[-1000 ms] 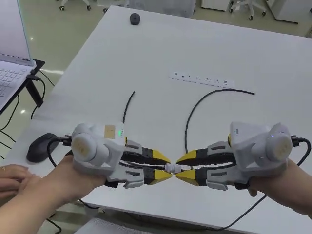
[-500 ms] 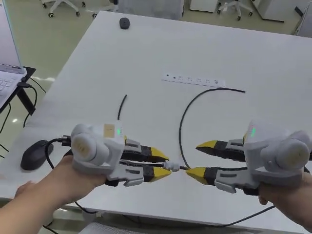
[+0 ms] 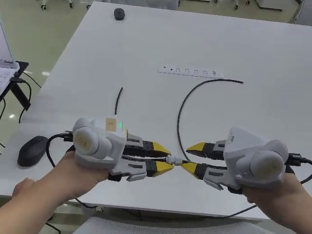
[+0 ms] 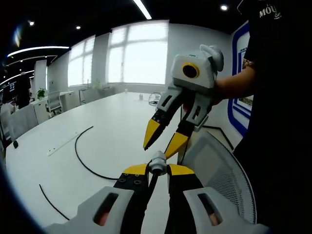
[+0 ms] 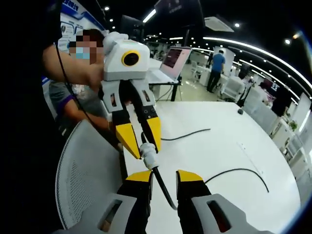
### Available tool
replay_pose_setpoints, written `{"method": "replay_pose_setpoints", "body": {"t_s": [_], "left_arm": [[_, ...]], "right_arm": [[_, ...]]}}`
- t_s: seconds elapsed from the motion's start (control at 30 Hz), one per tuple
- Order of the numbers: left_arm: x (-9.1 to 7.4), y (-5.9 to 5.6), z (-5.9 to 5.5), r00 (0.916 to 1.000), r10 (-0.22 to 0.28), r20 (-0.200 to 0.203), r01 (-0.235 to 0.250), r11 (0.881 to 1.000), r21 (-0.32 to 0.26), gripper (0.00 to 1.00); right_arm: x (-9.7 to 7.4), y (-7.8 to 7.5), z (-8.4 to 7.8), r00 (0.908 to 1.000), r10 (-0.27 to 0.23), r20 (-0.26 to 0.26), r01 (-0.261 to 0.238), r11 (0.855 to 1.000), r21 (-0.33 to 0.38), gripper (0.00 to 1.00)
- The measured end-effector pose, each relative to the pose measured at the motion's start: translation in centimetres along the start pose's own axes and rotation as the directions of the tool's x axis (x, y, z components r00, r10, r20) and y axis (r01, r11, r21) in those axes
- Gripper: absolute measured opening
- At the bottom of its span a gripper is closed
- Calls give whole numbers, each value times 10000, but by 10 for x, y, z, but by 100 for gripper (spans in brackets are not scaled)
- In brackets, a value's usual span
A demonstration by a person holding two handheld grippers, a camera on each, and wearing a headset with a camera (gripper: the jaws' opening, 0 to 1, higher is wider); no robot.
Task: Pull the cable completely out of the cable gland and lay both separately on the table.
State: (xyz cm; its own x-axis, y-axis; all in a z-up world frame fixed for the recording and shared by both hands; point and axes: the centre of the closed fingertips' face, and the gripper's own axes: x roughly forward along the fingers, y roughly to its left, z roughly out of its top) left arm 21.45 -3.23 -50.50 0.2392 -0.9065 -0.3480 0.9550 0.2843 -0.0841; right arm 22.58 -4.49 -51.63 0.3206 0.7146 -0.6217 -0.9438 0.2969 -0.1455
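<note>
Over the near edge of the white worktop the left gripper and the right gripper point at each other, tips close together. The left gripper's yellow-tipped jaws are closed on a small white plastic cable gland, which sticks out past their tips and is held off the worktop. A long black cable is threaded in the gland. It comes out of the gland towards the right gripper and passes between that gripper's jaws. Those jaws stand apart, with a gap showing on both sides of the cable in the right gripper view. Beyond the grippers the cable lies on the worktop in a wide arc towards the middle, and its free end rests just beside a flat white power strip. A short, separate piece of black wire lies nearer the left edge. A small dark round object sits near the far left corner. Off the left edge, lower down, are a black computer mouse and its lead.
</note>
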Motion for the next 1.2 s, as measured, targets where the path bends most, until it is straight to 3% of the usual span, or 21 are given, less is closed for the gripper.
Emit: {"method": "replay_pose_setpoints", "body": {"t_s": [0.17,0.47,0.93,1.2], "left_arm": [[0,2,2,10000,-6,51,7,10000,-69,15],[4,2,1,10000,-24,-44,25,9999,104,15],[7,7,3,9999,131,-81,-130,9998,177,15],[6,13,2,9996,279,-46,-278,9995,155,15]], "right_arm": [[3,7,-1,9996,269,-5,-269,9993,-249,2],[2,5,-6,9998,178,-116,-184,9985,-509,0],[1,-2,-10,9998,-19,-214,19,10000,19,0],[0,-11,-17,9989,-375,-286,389,9979,515,0]]}}
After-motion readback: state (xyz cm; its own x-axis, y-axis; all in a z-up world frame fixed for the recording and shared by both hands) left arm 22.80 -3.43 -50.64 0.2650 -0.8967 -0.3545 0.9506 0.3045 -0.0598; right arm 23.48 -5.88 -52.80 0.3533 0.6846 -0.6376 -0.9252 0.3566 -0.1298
